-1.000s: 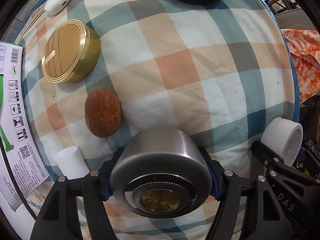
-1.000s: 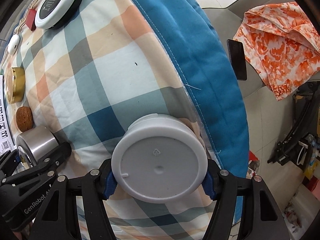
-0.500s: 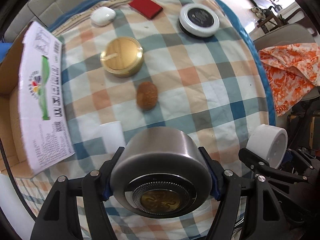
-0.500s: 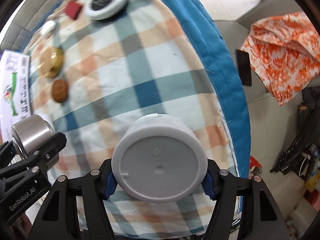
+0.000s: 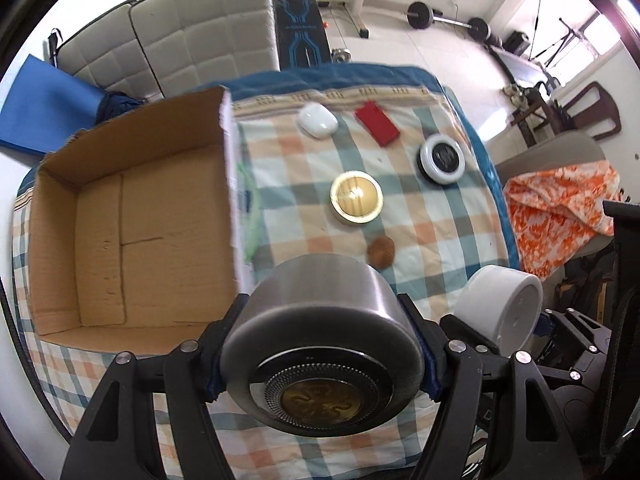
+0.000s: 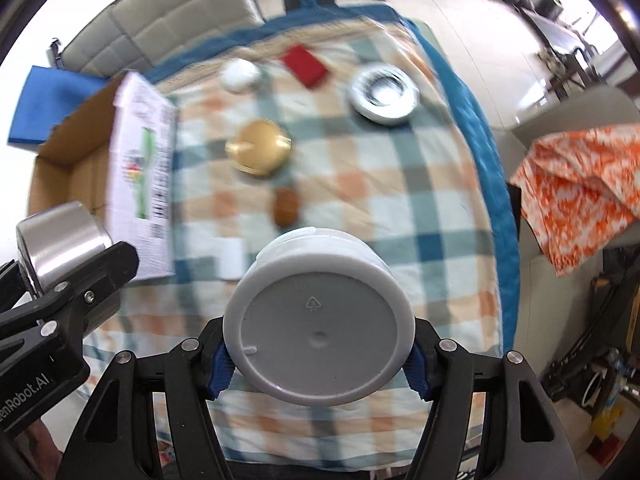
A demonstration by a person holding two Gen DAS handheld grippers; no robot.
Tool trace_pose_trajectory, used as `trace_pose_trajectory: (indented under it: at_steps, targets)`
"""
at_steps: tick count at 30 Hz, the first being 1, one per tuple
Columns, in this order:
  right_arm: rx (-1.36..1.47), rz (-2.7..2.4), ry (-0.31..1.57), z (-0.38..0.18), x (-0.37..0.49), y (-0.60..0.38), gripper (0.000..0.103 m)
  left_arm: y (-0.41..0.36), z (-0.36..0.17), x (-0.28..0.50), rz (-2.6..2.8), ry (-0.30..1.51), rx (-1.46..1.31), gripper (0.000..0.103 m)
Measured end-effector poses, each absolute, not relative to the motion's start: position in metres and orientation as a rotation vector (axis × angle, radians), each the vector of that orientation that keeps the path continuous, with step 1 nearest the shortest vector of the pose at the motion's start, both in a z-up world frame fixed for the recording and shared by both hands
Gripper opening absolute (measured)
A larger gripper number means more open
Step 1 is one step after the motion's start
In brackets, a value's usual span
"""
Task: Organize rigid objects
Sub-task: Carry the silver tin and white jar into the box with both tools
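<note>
My left gripper (image 5: 322, 364) is shut on a silver metal tin (image 5: 320, 332) and holds it high above the checked cloth, beside an open cardboard box (image 5: 120, 224). My right gripper (image 6: 318, 356) is shut on a white plastic jar (image 6: 318, 320), also held high; the jar also shows in the left wrist view (image 5: 500, 308). On the cloth lie a gold round tin (image 5: 356, 198), a brown walnut (image 5: 381, 252), a white case (image 5: 317, 120), a red card (image 5: 377, 122), a black-and-white round case (image 5: 442, 159) and a small white cup (image 6: 230, 258).
The checked cloth (image 5: 432, 220) covers a table with a blue edge. An orange patterned cloth (image 5: 560, 216) lies on a chair at the right. A grey sofa (image 5: 180, 36) and gym gear stand behind. The box is empty inside.
Both grippers have risen well above the table with their objects. The view has widened: the whole cloth, the open box and the room now show.
</note>
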State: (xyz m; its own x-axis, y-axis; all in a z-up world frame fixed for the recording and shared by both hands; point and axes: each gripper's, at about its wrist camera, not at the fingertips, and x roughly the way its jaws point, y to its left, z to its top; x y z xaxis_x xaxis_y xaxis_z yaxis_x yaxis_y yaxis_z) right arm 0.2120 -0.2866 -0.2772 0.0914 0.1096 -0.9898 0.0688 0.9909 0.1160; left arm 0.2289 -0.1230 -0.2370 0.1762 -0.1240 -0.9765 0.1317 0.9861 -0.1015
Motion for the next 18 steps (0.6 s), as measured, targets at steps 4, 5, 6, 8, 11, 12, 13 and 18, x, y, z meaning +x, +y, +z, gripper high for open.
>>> trace_pose_trajectory:
  at_steps: [4,5,6,8,11,12,13,18]
  targets:
    - [0.121,0.078,1.442,-0.256,0.228,-0.236,0.069,-0.09,-0.224,0.241,-0.175,1.345,-0.017,0.069]
    - [0.118,0.093,1.435,-0.251,0.233,-0.221,0.069,-0.073,-0.22,0.245,-0.172,1.342,-0.031,0.069]
    - [0.12,0.106,1.428,-0.248,0.237,-0.209,0.069,-0.064,-0.22,0.249,-0.17,1.341,-0.045,0.069]
    - [0.113,0.133,1.42,-0.244,0.248,-0.181,0.069,-0.036,-0.22,0.258,-0.156,1.341,-0.063,0.069]
    - [0.098,0.164,1.414,-0.244,0.265,-0.143,0.069,-0.004,-0.223,0.277,-0.127,1.344,-0.072,0.069]
    - [0.094,0.17,1.412,-0.245,0.27,-0.133,0.069,0.008,-0.225,0.283,-0.12,1.346,-0.077,0.069]
    - [0.089,0.177,1.412,-0.247,0.276,-0.121,0.069,0.021,-0.23,0.29,-0.108,1.352,-0.085,0.069]
    - [0.102,0.198,1.438,-0.266,0.312,-0.075,0.069,0.071,-0.254,0.32,-0.098,1.411,-0.158,0.069]
